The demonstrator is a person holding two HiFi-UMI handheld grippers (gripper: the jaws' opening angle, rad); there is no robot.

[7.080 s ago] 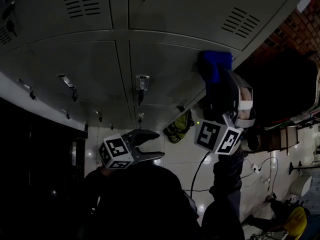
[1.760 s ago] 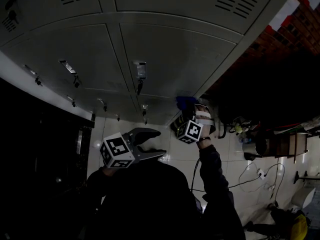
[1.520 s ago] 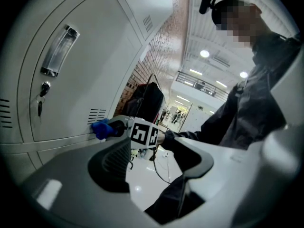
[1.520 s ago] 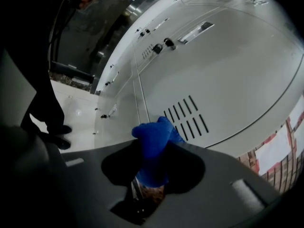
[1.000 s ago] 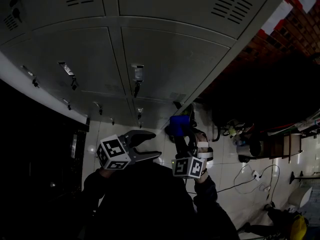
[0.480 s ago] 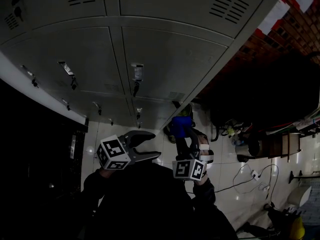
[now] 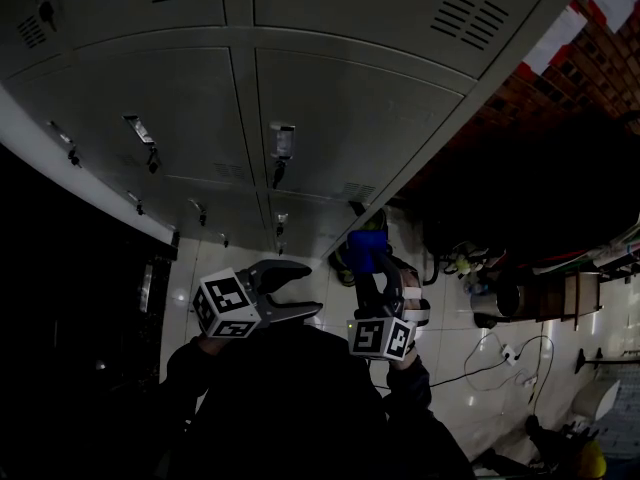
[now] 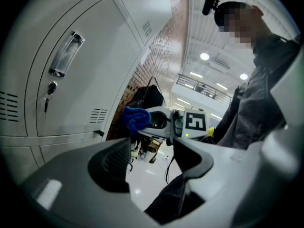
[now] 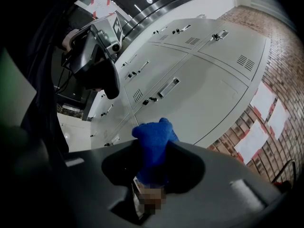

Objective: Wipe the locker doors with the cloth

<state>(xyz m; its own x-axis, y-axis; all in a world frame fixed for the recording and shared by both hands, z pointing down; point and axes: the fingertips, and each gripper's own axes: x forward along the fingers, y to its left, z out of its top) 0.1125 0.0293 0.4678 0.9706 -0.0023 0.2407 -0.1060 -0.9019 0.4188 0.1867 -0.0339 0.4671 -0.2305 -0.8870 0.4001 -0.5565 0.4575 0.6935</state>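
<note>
Grey locker doors fill the upper head view, with handles and key locks down the middle. My right gripper is shut on a blue cloth, held low and off the doors, near the person's chest. The cloth bulges out between the jaws in the right gripper view, with the lockers beyond it. My left gripper stands open with nothing in it, beside the right one. The left gripper view shows the cloth and a locker door at its left.
A brick wall with white papers adjoins the lockers at the right. On the glossy floor lie cables, bags and a dark container. A dark area runs along the left side of the head view.
The right gripper came down the locker door with the cloth, then pulled away from it toward the body. In the last half second it barely moved. The left gripper stayed put.
</note>
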